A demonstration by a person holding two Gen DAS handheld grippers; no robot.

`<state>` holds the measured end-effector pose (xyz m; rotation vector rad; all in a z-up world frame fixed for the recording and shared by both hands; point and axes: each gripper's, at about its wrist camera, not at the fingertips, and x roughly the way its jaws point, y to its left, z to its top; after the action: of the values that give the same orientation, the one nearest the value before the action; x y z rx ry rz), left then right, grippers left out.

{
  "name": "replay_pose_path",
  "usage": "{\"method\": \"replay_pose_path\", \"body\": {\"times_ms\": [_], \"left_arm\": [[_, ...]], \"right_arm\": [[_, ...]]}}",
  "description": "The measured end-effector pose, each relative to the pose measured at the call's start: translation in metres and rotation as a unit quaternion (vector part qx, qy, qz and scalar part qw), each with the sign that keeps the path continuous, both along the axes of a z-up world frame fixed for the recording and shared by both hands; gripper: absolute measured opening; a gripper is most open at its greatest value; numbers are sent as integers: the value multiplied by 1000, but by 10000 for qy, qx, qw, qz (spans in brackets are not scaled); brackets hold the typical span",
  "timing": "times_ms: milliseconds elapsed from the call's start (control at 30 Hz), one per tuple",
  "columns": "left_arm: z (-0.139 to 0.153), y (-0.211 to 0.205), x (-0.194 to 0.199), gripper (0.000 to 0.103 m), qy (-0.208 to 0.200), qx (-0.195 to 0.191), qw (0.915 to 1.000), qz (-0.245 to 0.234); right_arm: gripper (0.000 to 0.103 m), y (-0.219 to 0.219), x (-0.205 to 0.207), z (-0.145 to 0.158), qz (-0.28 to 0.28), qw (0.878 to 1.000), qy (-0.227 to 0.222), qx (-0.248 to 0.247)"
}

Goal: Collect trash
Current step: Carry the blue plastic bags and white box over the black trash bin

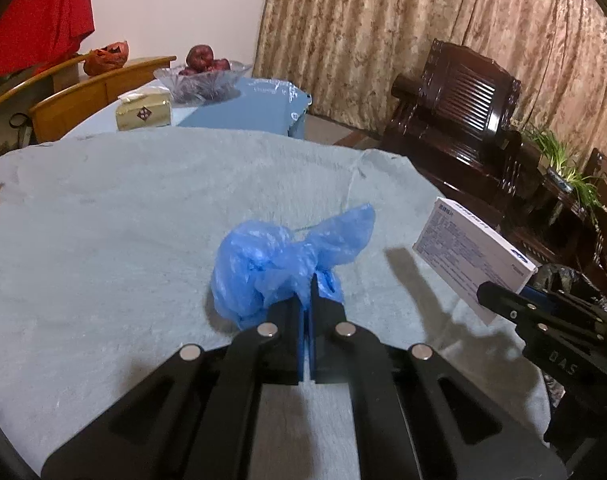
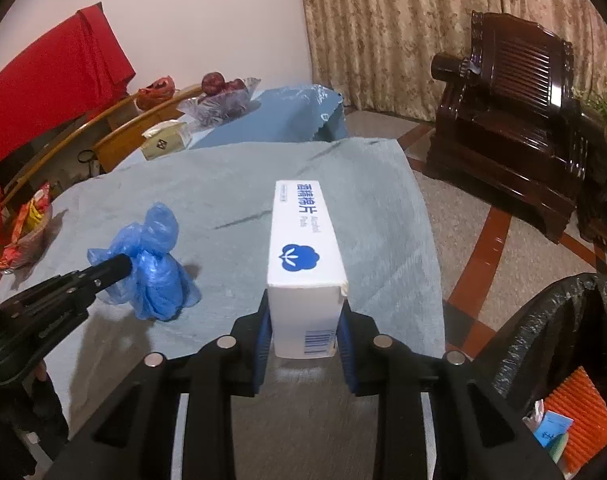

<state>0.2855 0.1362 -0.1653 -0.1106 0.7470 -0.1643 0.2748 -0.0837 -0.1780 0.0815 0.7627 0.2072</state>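
While the left gripper (image 1: 308, 292) pinches a crumpled blue plastic bag (image 1: 271, 264), the right gripper (image 2: 305, 320) clamps a white "Alcohol Pads" box (image 2: 305, 248).

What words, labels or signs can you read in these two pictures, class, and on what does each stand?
"酒精棉片" and "Alcohol Pads", with a blue cotton-flower logo: top of the white box held in the right gripper.
Barcode on the box's near end: digits too small to read.
Fine print on the box's side: blurred.
"DAS": embossed on the right gripper's body, partly cut off.
Tissue box: diamond emblem only, unreadable.

Left tool (image 1: 308, 292) is pinched closed on something; right tool (image 2: 305, 320) is clamped around its load.
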Motion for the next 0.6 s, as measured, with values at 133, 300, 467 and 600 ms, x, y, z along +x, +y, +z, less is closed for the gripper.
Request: {"method": "replay_pose_path", "body": {"times_ms": [133,300,467,600], "left_arm": [[15,-4,-18,0,-140,33,9999,-9],[33,-11,-37,0,-274,-11,9996,-69],[48,-18,-54,0,-357,-63,9993,-103],[62,-26,-67,0,-438,-51,9990,-113]], "right_arm": [[29,-1,-11,13,38,9999,-102,29],[29,-2,-25,29,96,9997,-233,47],[29,-7,-44,46,113,9992,-381,84],[29,-17,-59,58,77,9989,-456,123]]}}
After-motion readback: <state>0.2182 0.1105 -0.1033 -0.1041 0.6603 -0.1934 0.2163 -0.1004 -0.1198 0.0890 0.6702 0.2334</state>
